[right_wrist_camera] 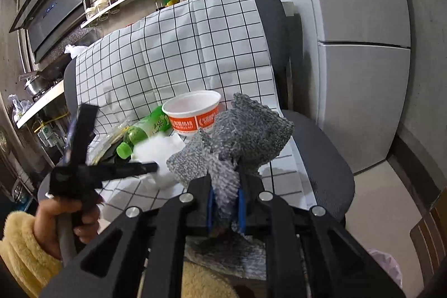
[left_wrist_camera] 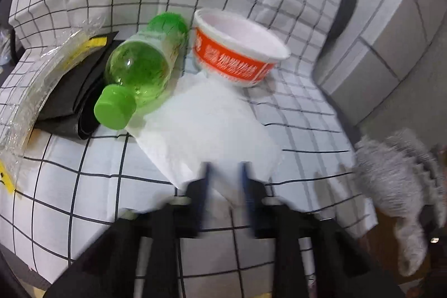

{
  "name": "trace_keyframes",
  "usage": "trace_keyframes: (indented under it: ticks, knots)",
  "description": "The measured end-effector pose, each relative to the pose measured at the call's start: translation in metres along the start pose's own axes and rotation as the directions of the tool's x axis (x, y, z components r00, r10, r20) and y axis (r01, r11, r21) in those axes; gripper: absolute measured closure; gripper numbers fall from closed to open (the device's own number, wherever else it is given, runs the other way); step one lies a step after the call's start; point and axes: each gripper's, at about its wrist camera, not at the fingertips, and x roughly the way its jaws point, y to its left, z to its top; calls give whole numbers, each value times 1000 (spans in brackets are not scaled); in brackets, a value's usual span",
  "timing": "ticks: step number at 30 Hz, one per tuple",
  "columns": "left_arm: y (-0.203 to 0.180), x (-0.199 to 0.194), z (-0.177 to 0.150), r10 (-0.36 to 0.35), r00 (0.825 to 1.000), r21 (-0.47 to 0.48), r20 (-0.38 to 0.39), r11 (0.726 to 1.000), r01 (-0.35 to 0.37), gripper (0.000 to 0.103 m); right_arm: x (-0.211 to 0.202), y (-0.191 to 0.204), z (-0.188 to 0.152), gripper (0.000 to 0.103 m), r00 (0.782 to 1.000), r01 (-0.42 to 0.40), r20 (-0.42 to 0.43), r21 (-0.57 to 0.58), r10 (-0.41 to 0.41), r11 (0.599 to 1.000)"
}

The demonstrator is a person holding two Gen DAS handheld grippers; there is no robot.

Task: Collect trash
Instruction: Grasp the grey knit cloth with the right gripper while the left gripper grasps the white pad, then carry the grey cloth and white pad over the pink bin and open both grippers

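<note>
Left gripper point(left_wrist_camera: 225, 172) jaws narrow, nipping the near edge of the white tissue point(left_wrist_camera: 206, 127); whether the pads truly bite the thin sheet is hard to tell through blur. Right gripper point(right_wrist_camera: 225, 193) clamped on a grey mesh wrap point(right_wrist_camera: 245, 130), held up just in front of the chair seat. To do this step well, I'd judge: pinch a fold rather than the flat edge, lift the tissue slowly, since the green bottle point(left_wrist_camera: 139, 69) and the orange cup point(left_wrist_camera: 237, 49) both sit partly on its far side and could roll or tip; keep the wrap clear of the cup. Count on the checked cloth point(left_wrist_camera: 69, 172): one tissue, one bottle lying on its side, one cup upright, one clear plastic wrapper point(left_wrist_camera: 42, 80) over one folded black item point(left_wrist_camera: 75, 94) at left. One hand point(right_wrist_camera: 69, 214) in a yellow sleeve grips the left tool.
</note>
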Motion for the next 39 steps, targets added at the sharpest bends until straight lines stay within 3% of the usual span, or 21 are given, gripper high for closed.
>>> trace_keyframes:
  ticks: [8, 12, 15, 19, 21, 25, 28, 29, 31, 33, 39]
  knots:
    - [-11, -72, -9, -100, 984, 81, 145, 993, 89, 95, -17, -9, 2, 90, 1000, 13, 20, 19, -14, 1000]
    - [-30, -107, -28, -139, 973, 161, 184, 981, 110, 94, -37, -22, 1, 90, 997, 73, 33, 38, -74, 997]
    - [-55, -109, -52, -164, 971, 241, 171, 963, 120, 94, -56, -40, -10, 90, 988, 152, 6, 57, -153, 987]
    - [-92, -97, -85, -204, 971, 355, 122, 923, 149, 94, -76, -72, -37, 89, 951, 300, -104, 71, -292, 951]
    - [-106, -86, -95, -240, 968, 377, 72, 905, 196, 94, -85, -90, -55, 88, 915, 383, -171, 79, -366, 920]
    - [-123, -70, -108, -265, 964, 409, 8, 881, 239, 94, -96, -123, -86, 85, 860, 479, -270, 133, -434, 868]
    - [-133, -67, -113, -273, 962, 421, -14, 871, 253, 94, -97, -141, -101, 76, 840, 510, -313, 174, -444, 843]
    - [-136, -68, -114, -273, 962, 424, -16, 869, 254, 94, -97, -145, -103, 68, 838, 513, -319, 186, -442, 838]
    - [-141, -68, -117, -277, 961, 428, -19, 866, 258, 94, -98, -150, -104, 63, 841, 513, -315, 206, -440, 833]
    - [-142, -68, -117, -280, 960, 429, -25, 864, 264, 94, -102, -149, -102, 63, 841, 518, -299, 202, -451, 831]
    - [-157, -69, -121, -321, 944, 460, -68, 830, 316, 94, -127, -145, -77, 63, 875, 483, -154, 252, -458, 838]
